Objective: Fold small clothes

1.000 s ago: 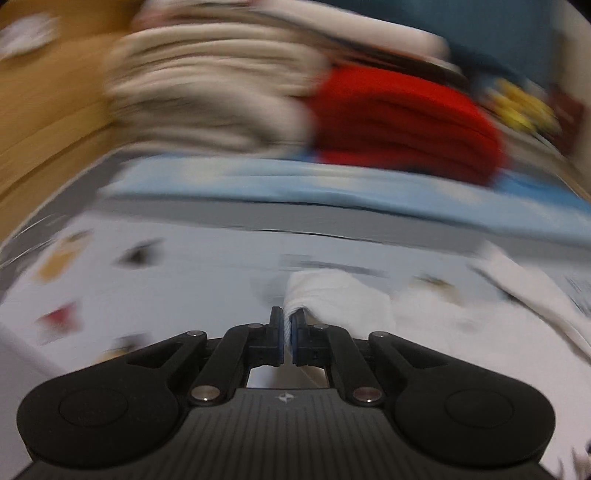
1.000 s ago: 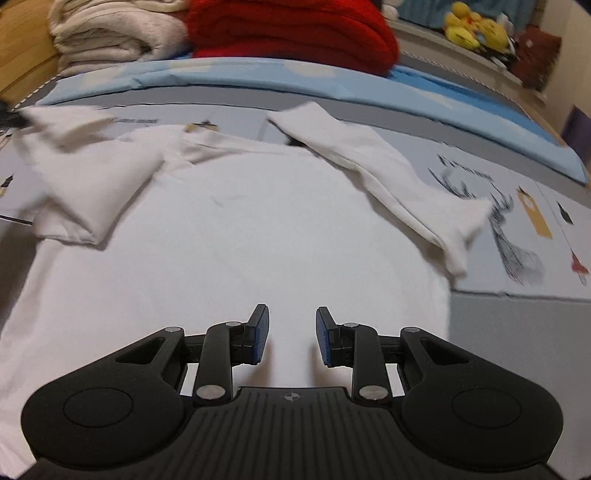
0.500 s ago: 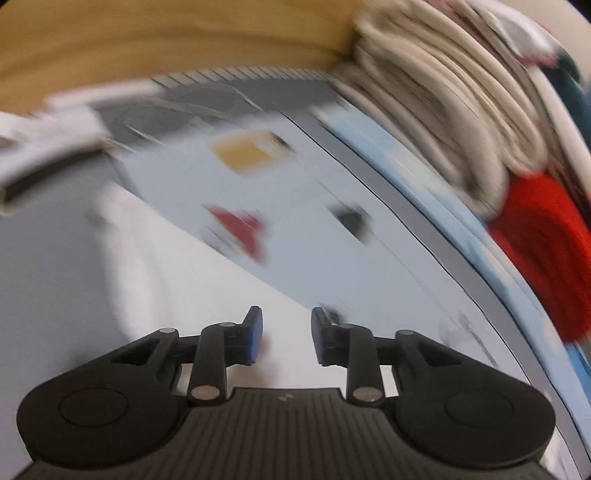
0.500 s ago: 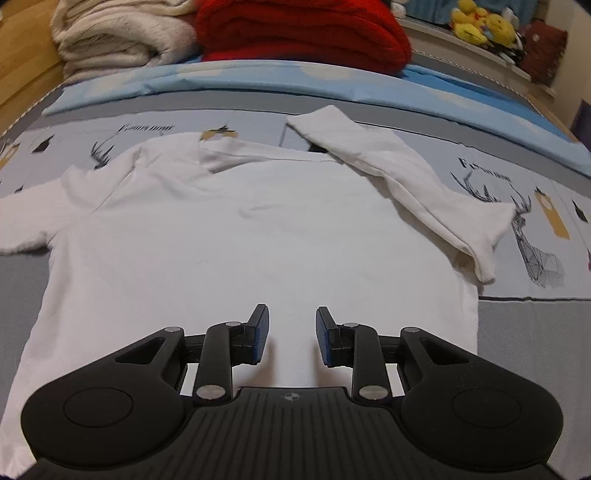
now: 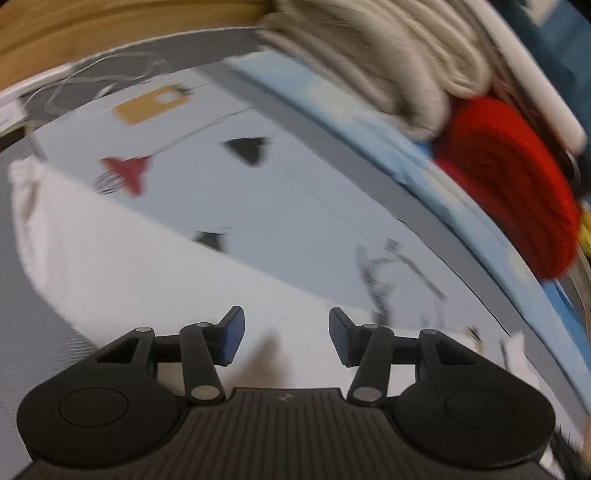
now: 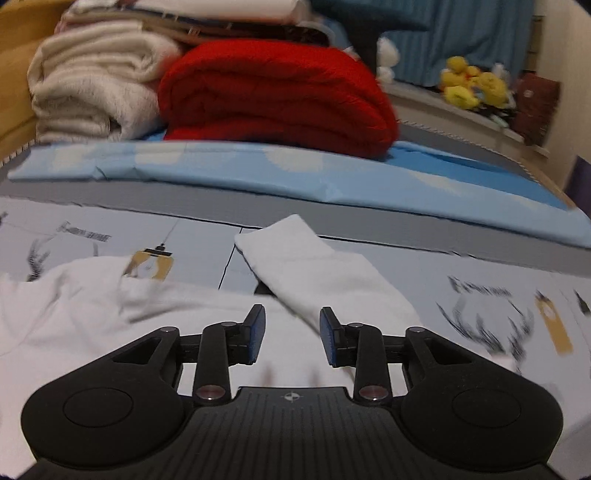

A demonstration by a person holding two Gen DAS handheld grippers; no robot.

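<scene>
A white T-shirt lies flat on the printed grey bedspread. Its right sleeve is folded inward across the shoulder and runs down toward my right gripper. That gripper hovers low over the shirt near the collar, its jaws opening, with cloth below them and nothing pinched. In the blurred left wrist view the shirt's left sleeve is spread out to the side. My left gripper hangs over the shoulder area, its jaws opening and empty.
A red folded blanket and a beige one are stacked at the head of the bed on a light blue sheet. Yellow plush toys sit on a ledge at the far right. A thin cable lies near the wooden edge.
The left gripper let go of the left sleeve, opened wide and swung and rolled leftward. The sleeve now lies spread out. The right gripper moved forward toward the collar and opened a little more.
</scene>
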